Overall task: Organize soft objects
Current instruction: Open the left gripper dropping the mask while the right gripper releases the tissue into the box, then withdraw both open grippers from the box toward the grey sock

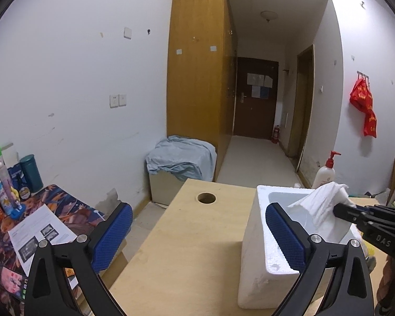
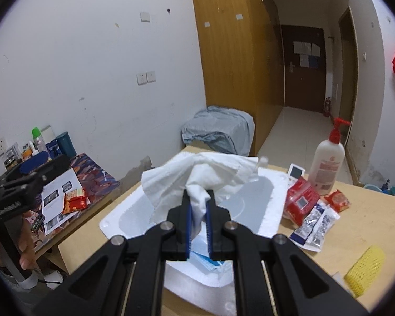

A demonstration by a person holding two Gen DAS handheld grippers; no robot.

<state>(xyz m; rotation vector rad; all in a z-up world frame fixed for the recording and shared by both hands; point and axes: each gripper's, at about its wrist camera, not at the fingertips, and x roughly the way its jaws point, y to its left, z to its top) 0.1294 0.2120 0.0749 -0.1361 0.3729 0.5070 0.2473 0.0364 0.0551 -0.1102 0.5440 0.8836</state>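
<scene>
The right gripper (image 2: 197, 205) is pinching a crumpled white tissue (image 2: 197, 179) between its blue pads. The tissue is hanging above the open white foam box (image 2: 266, 210), which is sitting on the wooden table (image 2: 368, 223) close to its left edge. Something light blue, maybe a face mask (image 2: 205, 260), is already lying inside the box near its close end.

The left gripper (image 1: 198, 237) is spread wide with nothing between its fingers. One blue pad (image 1: 285, 237) is sitting in front of the near wall of the box, and the other is hanging out past the left edge of the table.

So the step in hand looks like putting the tissue into the box. The next move calls for lowering the tissue down past the rim and then letting the pads come apart, so it is dropping inside and not over the edge. Tissue is light and floppy, so it may be sticking to a pad or catching on the rim.

More things are waiting by the right side of the box: red snack packs (image 2: 300, 202), white-and-blue packets (image 2: 316, 226), and a yellow foam net (image 2: 366, 268) near the table's close right corner. A lotion bottle (image 2: 329, 166) is standing near the far edge.
</scene>
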